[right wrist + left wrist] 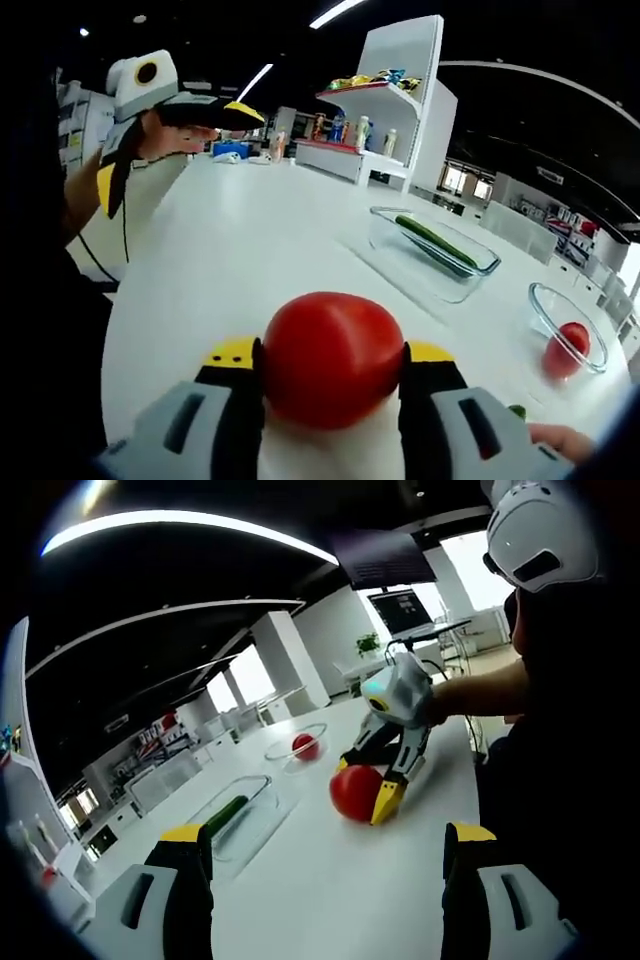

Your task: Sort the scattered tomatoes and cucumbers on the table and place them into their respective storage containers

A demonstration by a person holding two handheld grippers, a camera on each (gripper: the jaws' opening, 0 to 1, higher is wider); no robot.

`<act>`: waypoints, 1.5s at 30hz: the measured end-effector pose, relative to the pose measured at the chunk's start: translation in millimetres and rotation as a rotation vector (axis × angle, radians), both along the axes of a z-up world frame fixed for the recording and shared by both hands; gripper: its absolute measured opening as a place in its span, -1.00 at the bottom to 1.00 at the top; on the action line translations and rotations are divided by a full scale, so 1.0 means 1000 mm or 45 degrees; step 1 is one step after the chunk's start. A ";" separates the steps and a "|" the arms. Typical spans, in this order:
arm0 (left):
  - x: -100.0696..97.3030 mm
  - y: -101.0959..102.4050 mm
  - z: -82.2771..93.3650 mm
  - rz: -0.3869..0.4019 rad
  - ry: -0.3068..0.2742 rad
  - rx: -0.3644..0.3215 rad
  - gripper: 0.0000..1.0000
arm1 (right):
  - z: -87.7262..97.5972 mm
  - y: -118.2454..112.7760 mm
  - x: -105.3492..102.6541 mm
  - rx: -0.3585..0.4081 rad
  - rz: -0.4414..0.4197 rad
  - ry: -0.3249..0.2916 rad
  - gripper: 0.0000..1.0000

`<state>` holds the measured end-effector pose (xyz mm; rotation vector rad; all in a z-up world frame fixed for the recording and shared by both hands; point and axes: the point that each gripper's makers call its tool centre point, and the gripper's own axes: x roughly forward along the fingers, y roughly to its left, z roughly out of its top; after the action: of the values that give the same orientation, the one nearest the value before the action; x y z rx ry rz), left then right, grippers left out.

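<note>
a: what is held by the right gripper (333,372)?

b: a red tomato (333,357) is clamped between its two jaws, just above the white table (230,260). in the left gripper view the same tomato (356,792) is seen squeezed by the right gripper (364,788), its yellow tips touching the fruit on either side.

a: and the left gripper (325,848)?

b: its jaws are spread wide, with nothing between them. in the right gripper view the left gripper (180,110) is seen raised at the far edge of the table, held in a hand (160,140).

a: where are the containers?

b: a rectangular clear container (432,250) stands to the right on the table, and a cucumber (436,243) lies inside it. further right a round glass bowl (566,326) is set, with a second tomato (566,349) in it. in the left gripper view the rectangular container (235,815) with the cucumber (226,814) is nearer, and the bowl (296,744) with its tomato (305,746) lies beyond it.
</note>
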<state>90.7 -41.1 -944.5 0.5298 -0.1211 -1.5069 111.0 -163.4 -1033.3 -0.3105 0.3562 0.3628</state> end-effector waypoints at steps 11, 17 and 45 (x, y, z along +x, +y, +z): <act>0.004 0.003 0.001 0.017 -0.003 -0.003 0.91 | 0.008 0.002 0.002 -0.069 -0.047 -0.022 0.00; 0.005 0.003 0.003 0.017 -0.006 -0.007 0.91 | 0.030 -0.009 0.004 0.018 -0.079 -0.076 -0.01; 0.006 0.004 0.008 0.025 -0.032 0.003 0.91 | 0.141 -0.126 0.009 0.069 -0.312 -0.350 -0.03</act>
<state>96.6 -36.7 -936.8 0.5505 -0.1329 -1.4815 120.2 -289.3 -892.7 -0.2564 0.1115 0.0860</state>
